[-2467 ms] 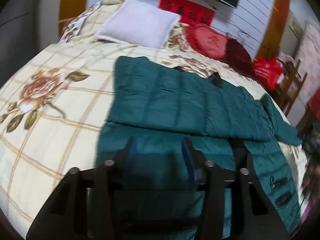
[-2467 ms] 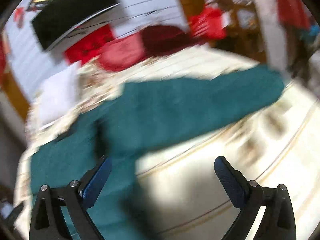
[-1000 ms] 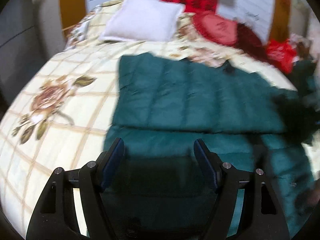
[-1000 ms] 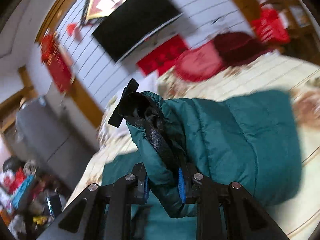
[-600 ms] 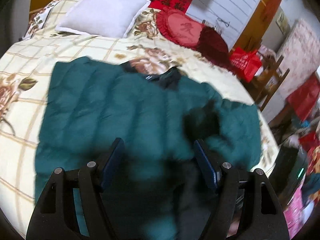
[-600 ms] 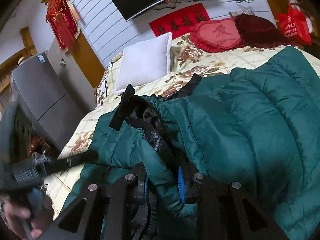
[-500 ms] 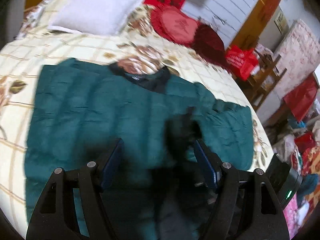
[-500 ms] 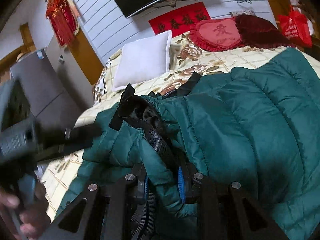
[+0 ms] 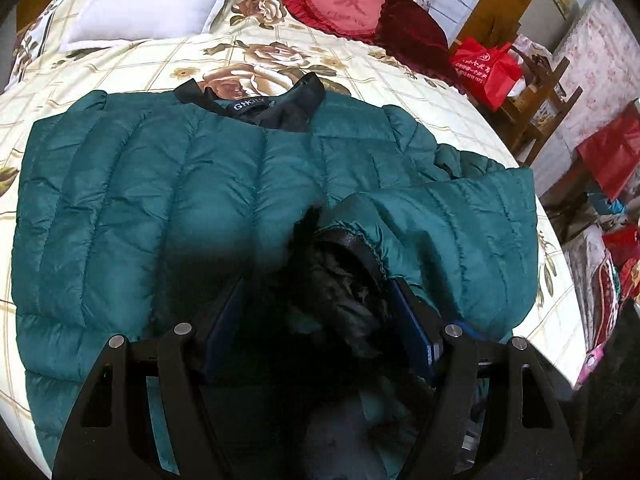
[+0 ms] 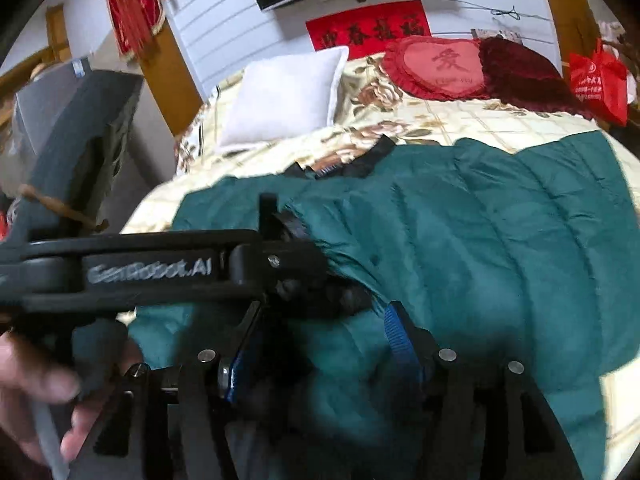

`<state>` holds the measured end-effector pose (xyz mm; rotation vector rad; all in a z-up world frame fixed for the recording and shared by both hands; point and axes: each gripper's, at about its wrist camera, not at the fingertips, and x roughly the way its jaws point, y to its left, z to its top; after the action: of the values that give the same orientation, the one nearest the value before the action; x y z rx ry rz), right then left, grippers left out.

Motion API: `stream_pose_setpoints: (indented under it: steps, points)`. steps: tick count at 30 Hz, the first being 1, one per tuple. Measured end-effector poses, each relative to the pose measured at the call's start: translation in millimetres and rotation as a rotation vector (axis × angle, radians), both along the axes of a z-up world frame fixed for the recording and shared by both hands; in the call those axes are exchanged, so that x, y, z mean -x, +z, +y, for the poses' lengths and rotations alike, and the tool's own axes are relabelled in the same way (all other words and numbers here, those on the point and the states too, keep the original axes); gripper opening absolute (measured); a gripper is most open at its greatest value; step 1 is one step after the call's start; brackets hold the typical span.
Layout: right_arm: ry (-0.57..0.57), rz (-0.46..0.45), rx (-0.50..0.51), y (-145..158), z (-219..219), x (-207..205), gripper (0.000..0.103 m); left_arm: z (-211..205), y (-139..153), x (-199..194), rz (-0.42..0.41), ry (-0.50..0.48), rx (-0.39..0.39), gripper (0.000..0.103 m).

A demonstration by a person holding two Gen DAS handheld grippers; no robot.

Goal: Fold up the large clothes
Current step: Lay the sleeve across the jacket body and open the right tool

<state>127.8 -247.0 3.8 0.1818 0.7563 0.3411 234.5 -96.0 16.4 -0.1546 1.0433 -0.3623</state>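
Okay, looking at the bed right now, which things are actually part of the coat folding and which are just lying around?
Part of the job:
- quilted teal puffer jacket spread on the bed
- its black-lined sleeve cuff, folded over the body
- left claw, open around the cuff
- right claw

Just lying about:
- square white pillow
- red heart-shaped cushion
- red shopping bag
- floral checked bedspread

Bare bed (image 9: pixel 120 68) left of and beyond jacket (image 9: pixel 160 200): free room. White pillow (image 9: pixel 152 0) and red cushions (image 9: pixel 352 4) block the far edge. Left gripper (image 10: pixel 288 256) crosses directly ahead of right gripper (image 10: pixel 320 340).
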Motion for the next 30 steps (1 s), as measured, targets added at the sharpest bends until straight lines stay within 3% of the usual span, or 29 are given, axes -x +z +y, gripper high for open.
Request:
stream_pose_setpoints:
  steps: [6, 11, 17, 21, 23, 25, 27, 30]
  points:
    - [-0.047, 0.033, 0.127, -8, -33, 28, 0.068, -15, -4, 7, -0.018, -0.027, 0.030, 0.072]
    - [-0.064, 0.132, 0.030, -28, -60, 18, 0.068, -32, -10, 9, 0.000, -0.008, 0.035, 0.072]
    - [-0.042, 0.154, 0.044, -38, -55, 10, 0.078, -51, -6, 25, -0.026, -0.060, 0.095, 0.072]
    - [-0.033, 0.154, 0.073, -37, -48, 11, 0.080, -61, -10, 27, -0.052, -0.048, 0.016, 0.072]
    - [-0.032, 0.154, 0.066, -36, -47, 11, 0.080, -57, -12, 26, -0.067, -0.033, 0.018, 0.071]
    - [-0.031, 0.155, 0.054, -36, -48, 12, 0.080, -50, -14, 25, -0.072, 0.000, 0.023, 0.023]
    - [-0.032, 0.156, 0.048, -36, -49, 13, 0.080, -41, -17, 24, -0.045, 0.014, 0.063, 0.011]
    - [-0.036, 0.151, 0.031, -33, -52, 16, 0.080, -26, -3, 30, -0.095, 0.045, 0.068, 0.007]
